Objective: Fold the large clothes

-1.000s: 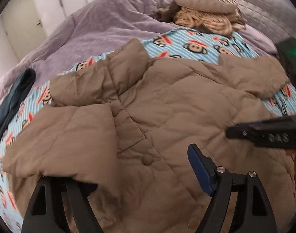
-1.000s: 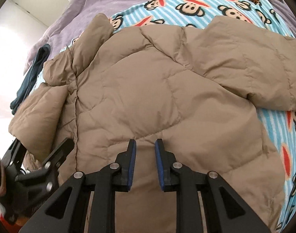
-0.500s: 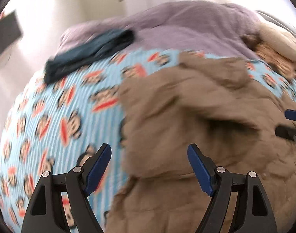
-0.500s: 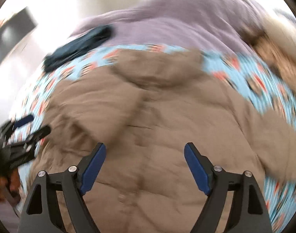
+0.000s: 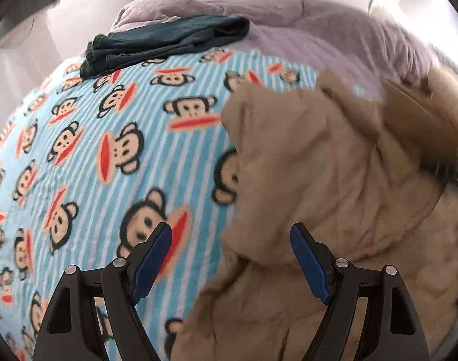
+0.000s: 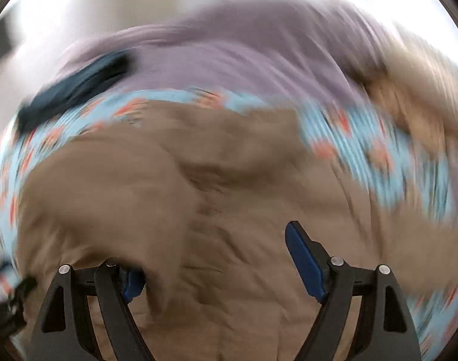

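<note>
A tan quilted puffer jacket lies on a blue striped monkey-print blanket on the bed. In the left wrist view the jacket fills the right half, and its left edge bunches between my jaws. My left gripper is open and empty, low over that edge. The right wrist view is motion-blurred; the jacket fills its lower middle. My right gripper is open just above the jacket, and a fold of fabric covers its left fingertip.
Folded dark blue jeans lie at the far edge of the blanket, blurred in the right wrist view. A purple duvet covers the far bed. A beige knit pile sits at far right. White walls stand behind.
Both grippers have opened: the right was shut a second ago, the left held a jacket fold. Both views swung left, so the jacket sits further right and the jeans show.
</note>
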Action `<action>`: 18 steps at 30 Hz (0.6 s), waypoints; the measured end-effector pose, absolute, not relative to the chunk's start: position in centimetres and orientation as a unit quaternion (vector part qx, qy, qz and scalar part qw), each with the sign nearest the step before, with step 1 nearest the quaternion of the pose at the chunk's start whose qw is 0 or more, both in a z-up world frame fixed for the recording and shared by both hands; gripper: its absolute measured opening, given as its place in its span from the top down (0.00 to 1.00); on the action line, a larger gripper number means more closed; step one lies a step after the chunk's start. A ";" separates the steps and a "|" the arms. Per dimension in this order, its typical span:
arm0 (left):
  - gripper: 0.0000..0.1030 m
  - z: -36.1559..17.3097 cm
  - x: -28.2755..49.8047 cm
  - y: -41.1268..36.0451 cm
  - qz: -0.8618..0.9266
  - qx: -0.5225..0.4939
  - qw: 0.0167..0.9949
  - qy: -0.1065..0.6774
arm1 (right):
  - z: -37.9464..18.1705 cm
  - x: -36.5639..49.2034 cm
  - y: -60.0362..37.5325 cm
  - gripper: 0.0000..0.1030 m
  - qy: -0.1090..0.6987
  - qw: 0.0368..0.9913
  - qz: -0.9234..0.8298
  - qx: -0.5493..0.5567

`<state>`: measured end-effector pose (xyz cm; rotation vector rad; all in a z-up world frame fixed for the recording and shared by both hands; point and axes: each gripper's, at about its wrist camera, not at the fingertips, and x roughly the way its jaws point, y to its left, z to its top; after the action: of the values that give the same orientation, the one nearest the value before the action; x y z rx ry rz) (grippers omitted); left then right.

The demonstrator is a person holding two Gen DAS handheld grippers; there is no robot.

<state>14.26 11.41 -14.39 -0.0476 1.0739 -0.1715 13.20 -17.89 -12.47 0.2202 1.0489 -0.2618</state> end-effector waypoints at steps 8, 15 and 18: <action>0.21 -17.1 25.1 14.2 -0.185 -0.229 0.770 0.566 | -18.2 9.0 -26.0 0.60 0.534 0.773 -0.125 0.318; 0.73 -13.0 23.5 7.0 -0.251 -0.075 0.823 0.504 | -18.7 8.2 -25.5 0.84 0.536 0.770 -0.117 0.327; 0.73 -13.0 23.2 6.4 -0.234 -0.001 0.839 0.490 | -18.9 7.5 -25.2 0.85 0.539 0.768 -0.120 0.325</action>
<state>23.19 6.42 -13.04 -0.0030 1.0367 -0.4952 7.51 -25.21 -18.92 0.7049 1.1703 -0.2597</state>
